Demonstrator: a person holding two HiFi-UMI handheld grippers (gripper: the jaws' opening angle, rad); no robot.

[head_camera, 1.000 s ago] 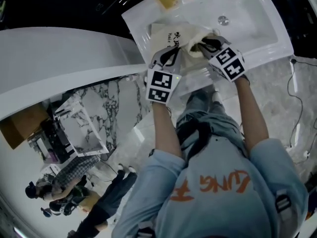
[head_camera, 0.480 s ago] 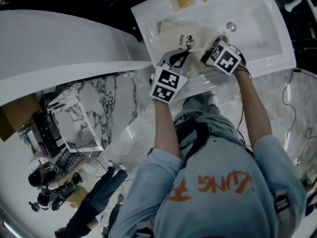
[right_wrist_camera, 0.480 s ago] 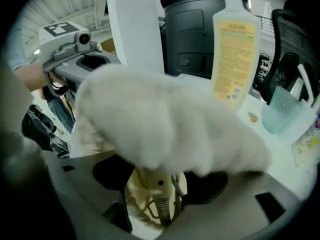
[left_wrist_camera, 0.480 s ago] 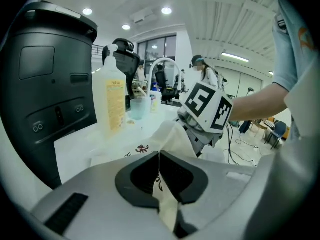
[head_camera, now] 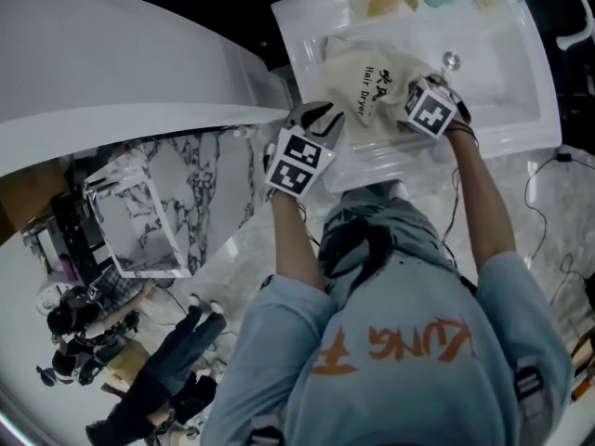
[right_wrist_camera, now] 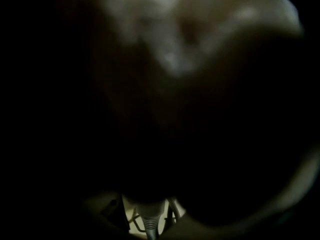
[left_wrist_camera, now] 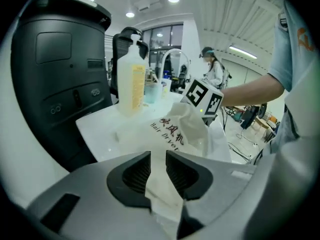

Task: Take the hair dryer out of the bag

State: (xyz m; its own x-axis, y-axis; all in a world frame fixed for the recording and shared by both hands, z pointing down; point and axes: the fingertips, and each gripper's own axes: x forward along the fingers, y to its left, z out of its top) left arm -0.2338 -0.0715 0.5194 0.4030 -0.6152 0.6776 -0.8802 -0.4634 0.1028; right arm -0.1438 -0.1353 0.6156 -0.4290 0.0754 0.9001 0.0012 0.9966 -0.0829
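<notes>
A cream cloth bag [head_camera: 372, 72] printed "Hair Dryer" lies in the white sink [head_camera: 507, 77]. My left gripper [head_camera: 321, 119] is at the bag's near left edge. Its jaws [left_wrist_camera: 157, 159] have just been opening, and a strip of the bag's fabric [left_wrist_camera: 185, 129] still lies loosely in the narrow gap. The right gripper's marker cube [head_camera: 430, 110] shows at the bag's mouth, and its jaws are buried in the cloth. They too have just been opening. The right gripper view is nearly black; only a grey ribbed part [right_wrist_camera: 146, 219] shows at the bottom. The hair dryer's body is hidden.
A pump bottle with a yellow label [left_wrist_camera: 131, 79] and a curved faucet [left_wrist_camera: 172, 59] stand at the sink's back. The drain [head_camera: 451, 60] lies right of the bag. A large black appliance [left_wrist_camera: 55, 74] stands left of the sink. A white curved counter [head_camera: 121, 72] runs left.
The left gripper has drawn back from the bag toward the sink's near left rim, and its jaws have parted. The right gripper has tipped down and sunk deeper into the bag.
</notes>
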